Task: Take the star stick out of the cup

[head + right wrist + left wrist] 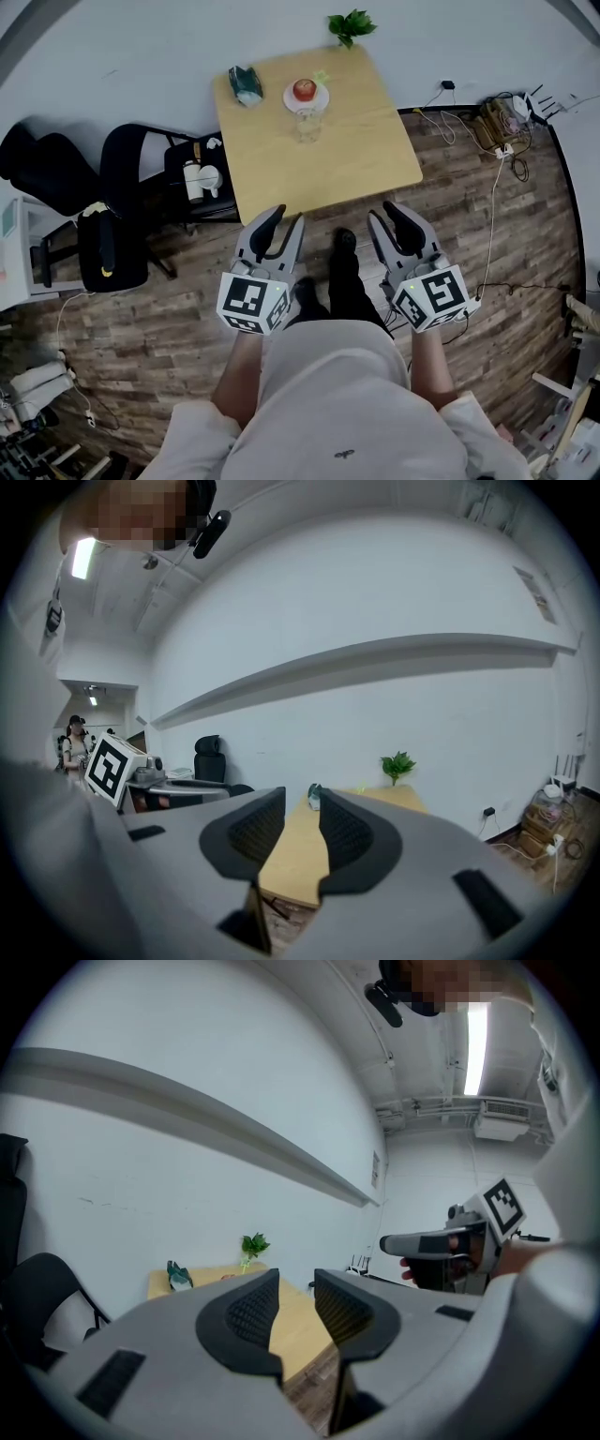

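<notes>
Approach is being made; nothing is being grasped yet. The left tongs (287, 220) and the right tongs (386, 214) are being held side by side in front of the person's body, tips pointing ahead toward the table (375, 159). Both are being carried released. In each tongs' own view the ribbed pads are standing apart, with only table top and floor showing through the gap.

The cup (307, 124), a clear one, is being seen well ahead of both sets of tips, on the far half of the table. It is closer to the left tongs' line than to the right's. Just beyond it a plate (291, 101) with an apple (304, 89) is sitting. The star stick is being taken as standing in the cup, but it is too small to be made out for sure. A pale green fleck past the plate may be its top.

Next move, as judged: the tongs are to be brought forward over the near table edge. One pair is to be lined up on the stick above the cup rim, closed lightly and lifted straight up. The other may be needed to steady the cup, which looks likely to tip or drag.
</notes>
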`<action>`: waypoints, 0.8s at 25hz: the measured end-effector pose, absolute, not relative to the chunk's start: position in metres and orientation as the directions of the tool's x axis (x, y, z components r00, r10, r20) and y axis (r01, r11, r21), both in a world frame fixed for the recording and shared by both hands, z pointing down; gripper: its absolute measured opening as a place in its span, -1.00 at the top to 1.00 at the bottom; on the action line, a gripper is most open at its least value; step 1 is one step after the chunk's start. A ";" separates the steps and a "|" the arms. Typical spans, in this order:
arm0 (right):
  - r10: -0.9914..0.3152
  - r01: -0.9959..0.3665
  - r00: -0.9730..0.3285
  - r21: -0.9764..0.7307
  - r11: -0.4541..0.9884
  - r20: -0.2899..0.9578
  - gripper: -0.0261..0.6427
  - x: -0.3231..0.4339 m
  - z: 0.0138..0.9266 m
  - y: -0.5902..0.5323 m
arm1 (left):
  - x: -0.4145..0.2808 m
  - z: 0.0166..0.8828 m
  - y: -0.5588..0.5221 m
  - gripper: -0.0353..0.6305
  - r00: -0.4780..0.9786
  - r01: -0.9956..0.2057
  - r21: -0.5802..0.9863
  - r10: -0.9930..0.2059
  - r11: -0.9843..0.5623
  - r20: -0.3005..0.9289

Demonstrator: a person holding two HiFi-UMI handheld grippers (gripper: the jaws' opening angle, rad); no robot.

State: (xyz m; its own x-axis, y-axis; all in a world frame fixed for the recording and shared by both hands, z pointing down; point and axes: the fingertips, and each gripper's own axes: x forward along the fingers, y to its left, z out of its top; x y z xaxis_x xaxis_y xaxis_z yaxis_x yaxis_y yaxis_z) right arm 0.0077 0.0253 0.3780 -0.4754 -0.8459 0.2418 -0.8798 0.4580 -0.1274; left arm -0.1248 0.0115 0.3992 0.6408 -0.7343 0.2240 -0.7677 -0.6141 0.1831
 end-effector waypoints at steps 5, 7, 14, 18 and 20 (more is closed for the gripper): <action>-0.829 -0.864 -0.503 -0.136 0.485 0.243 0.59 0.013 0.381 -0.010 | -0.120 0.401 -0.017 0.60 0.616 -0.788 0.180 -0.752 -0.589 0.233; -0.820 -0.856 -0.517 -0.138 0.499 0.243 0.59 0.016 0.381 -0.027 | -0.116 0.402 -0.032 0.60 0.606 -0.795 0.179 -0.758 -0.579 0.241; -0.802 -0.834 -0.551 -0.156 0.529 0.230 0.59 0.045 0.377 -0.094 | -0.087 0.393 -0.092 0.58 0.570 -0.821 0.140 -0.784 -0.553 0.248; -0.794 -0.823 -0.568 -0.166 0.543 0.219 0.59 0.065 0.374 -0.130 | -0.070 0.391 -0.121 0.58 0.546 -0.837 0.124 -0.796 -0.534 0.260; -0.783 -0.812 -0.583 -0.175 0.557 0.216 0.59 0.071 0.375 -0.145 | -0.063 0.392 -0.133 0.58 0.532 -0.846 0.120 -0.803 -0.520 0.268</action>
State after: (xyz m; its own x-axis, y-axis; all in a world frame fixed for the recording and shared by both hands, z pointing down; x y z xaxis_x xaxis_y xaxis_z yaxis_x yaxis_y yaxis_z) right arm 0.0712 -0.1453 0.3753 -0.5833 -0.7831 0.2158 -0.8121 0.5567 -0.1748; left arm -0.0625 -0.1328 0.3919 0.5319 -0.8032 0.2682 -0.8457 -0.5199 0.1204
